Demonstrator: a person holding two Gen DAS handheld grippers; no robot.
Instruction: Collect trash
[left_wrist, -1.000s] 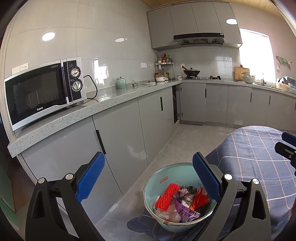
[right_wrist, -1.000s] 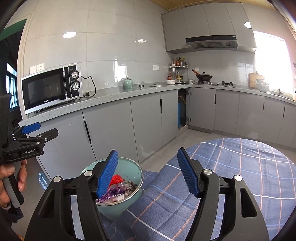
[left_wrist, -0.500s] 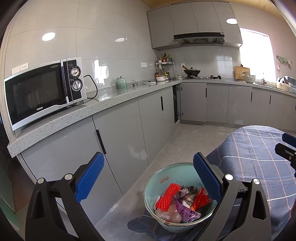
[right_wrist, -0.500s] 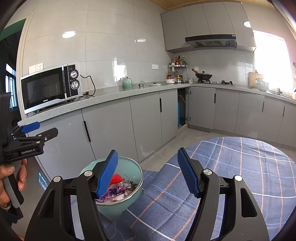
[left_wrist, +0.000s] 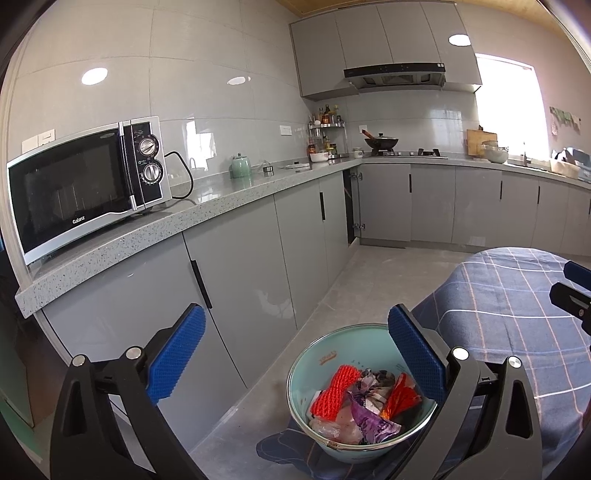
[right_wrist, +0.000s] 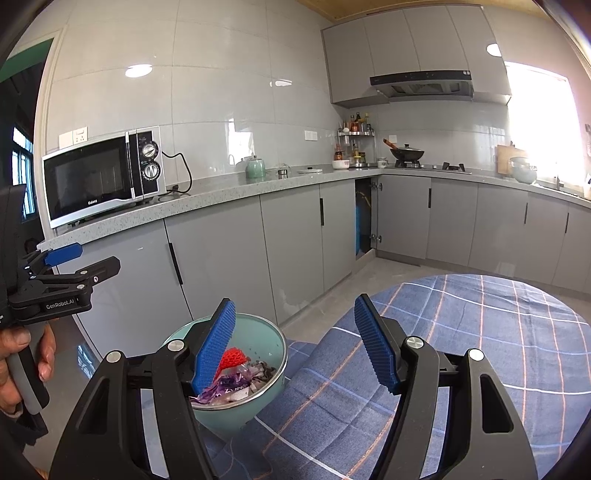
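One long grey kitchen bench (left_wrist: 229, 199) is running along the wall from 9 o'clock round to 3 o'clock, with a row of grey cabinet doors (left_wrist: 240, 269) under it. One round table draped in a blue checked cloth (right_wrist: 461, 350) is filling the 4 o'clock part of the right wrist view. One silver microwave (left_wrist: 85, 184) is sitting on the bench at 9 o'clock in the left wrist view, its cord trailing off toward 3 o'clock. One pale green bowl (left_wrist: 314, 369) is resting on the cloth at the table's edge, at 6 o'clock in the left wrist view and at 7 o'clock in the right. It is holding the trash: one red mesh piece (left_wrist: 334, 387), one purple wrapper (left_wrist: 369, 419), one orange wrapper (left_wrist: 400, 398) and some clear plastic, all lying loosely together; more pieces may be hidden beneath.

Two tools are showing. The left tool (left_wrist: 295, 354) is hanging above the bowl with its blue pads spread wide and gripping nothing. The right tool (right_wrist: 297, 349) is hovering over the cloth, jaws likewise wide apart and empty, its left pad overlapping the bowl's rim in view. One small green teapot (left_wrist: 241, 167) is standing on the bench at 12 o'clock.
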